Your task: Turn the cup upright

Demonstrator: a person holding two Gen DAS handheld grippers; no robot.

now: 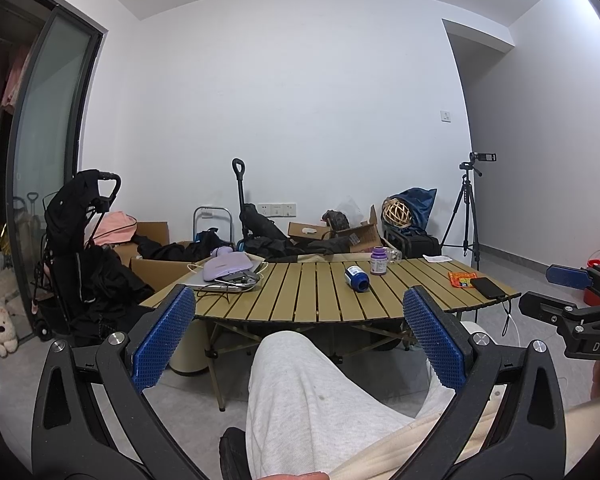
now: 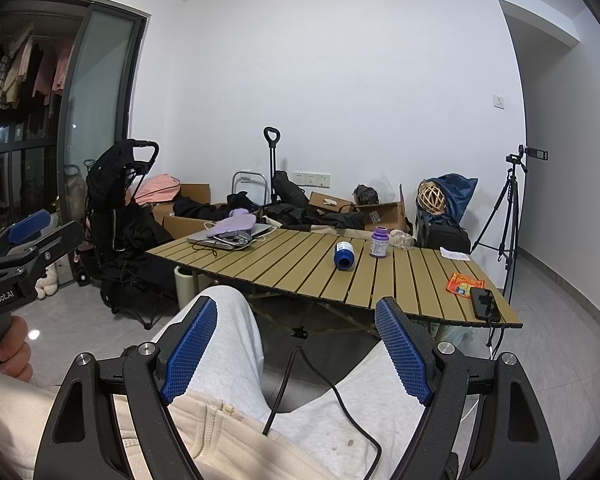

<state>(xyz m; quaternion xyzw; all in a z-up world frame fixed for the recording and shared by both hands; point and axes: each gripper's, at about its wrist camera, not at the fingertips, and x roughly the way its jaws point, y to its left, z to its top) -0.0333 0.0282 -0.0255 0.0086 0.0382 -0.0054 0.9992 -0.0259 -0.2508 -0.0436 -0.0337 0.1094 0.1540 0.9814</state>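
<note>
A blue and white cup (image 1: 357,277) lies on its side near the middle of the slatted folding table (image 1: 300,300); the right wrist view shows the same cup (image 2: 344,255) with its blue end toward me. My left gripper (image 1: 299,296) is open and holds nothing, hovering over a person's lap well short of the table. My right gripper (image 2: 297,302) is likewise open and holds nothing, above the lap and short of the table's (image 2: 300,276) near edge. Each gripper also shows at the edge of the other's view.
An upright purple bottle (image 1: 379,261) stands just right of the cup. A laptop with a lilac pouch (image 1: 226,268) lies at the table's left, a phone (image 1: 487,287) and an orange packet (image 1: 461,279) at its right. Stroller, boxes and a tripod (image 1: 466,208) stand behind.
</note>
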